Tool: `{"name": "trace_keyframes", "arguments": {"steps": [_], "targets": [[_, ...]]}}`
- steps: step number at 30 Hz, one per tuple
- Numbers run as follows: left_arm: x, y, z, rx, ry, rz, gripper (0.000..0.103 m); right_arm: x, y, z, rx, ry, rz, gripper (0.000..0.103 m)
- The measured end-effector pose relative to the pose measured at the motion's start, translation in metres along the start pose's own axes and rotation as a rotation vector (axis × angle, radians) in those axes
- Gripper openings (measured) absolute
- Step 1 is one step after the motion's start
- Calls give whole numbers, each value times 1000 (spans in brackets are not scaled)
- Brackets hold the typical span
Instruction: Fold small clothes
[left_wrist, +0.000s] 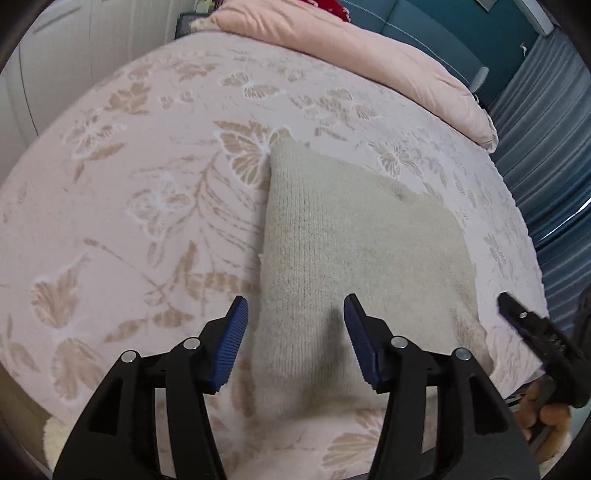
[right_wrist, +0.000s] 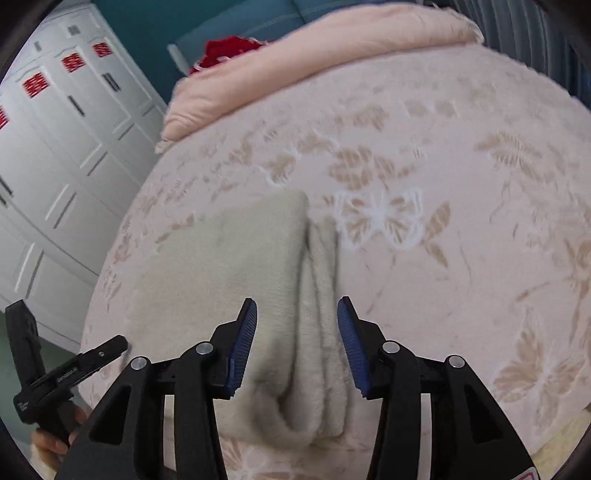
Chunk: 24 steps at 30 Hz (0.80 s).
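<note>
One beige knitted garment (left_wrist: 343, 251) lies folded on the pink bedspread (left_wrist: 147, 184) with its butterfly pattern, flat on one side and bunched into soft lengthwise ridges along its right edge. Two grippers hang above it: the left gripper (left_wrist: 295, 339) and the right gripper (right_wrist: 297, 341) both stand part open, holding nothing.

No text is reading clearly anywhere. Small white print on the left gripper (right_wrist: 68, 373) is staying too blurred to make out.
</note>
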<state>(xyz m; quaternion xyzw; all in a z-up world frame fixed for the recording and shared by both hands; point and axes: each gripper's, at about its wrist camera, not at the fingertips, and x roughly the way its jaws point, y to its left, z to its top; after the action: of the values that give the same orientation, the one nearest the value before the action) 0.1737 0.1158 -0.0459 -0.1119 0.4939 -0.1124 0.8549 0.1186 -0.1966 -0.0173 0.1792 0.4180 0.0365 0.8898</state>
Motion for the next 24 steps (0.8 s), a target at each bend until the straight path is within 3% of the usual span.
{"name": "trace_keyframes", "arguments": {"steps": [2, 3, 5, 6, 9, 12, 14, 16, 19, 22, 24], "targets": [[-12, -7, -6, 32, -20, 20, 56, 6, 19, -8, -79, 62, 29, 4], [-10, -9, -10, 37, -9, 32, 56, 17, 27, -15, -128, 101, 15, 2], [5, -15, -21, 67, 35, 59, 56, 53, 27, -39, -233, 205, -111, 0], [15, -17, -27, 82, 65, 97, 58, 70, 16, -50, -213, 252, -120, 0], [27, -13, -37, 58, 99, 96, 58, 47, 9, -43, -87, 203, -52, 0], [22, -10, -37, 63, 91, 103, 61, 16, 31, -32, -137, 134, -5, 0], [24, -11, -36, 65, 98, 111, 62, 30, 30, -38, -180, 178, -43, 0], [25, -13, -37, 62, 97, 120, 62, 68, 13, -56, -201, 290, -126, 0], [24, -19, -39, 61, 111, 130, 63, 56, 5, -57, -103, 255, -73, 0], [15, -25, -41, 89, 100, 146, 62, 24, 21, -48, -122, 166, -78, 0], [12, -26, -43, 88, 105, 141, 61, 13, 22, -44, -126, 122, -114, 9]]}}
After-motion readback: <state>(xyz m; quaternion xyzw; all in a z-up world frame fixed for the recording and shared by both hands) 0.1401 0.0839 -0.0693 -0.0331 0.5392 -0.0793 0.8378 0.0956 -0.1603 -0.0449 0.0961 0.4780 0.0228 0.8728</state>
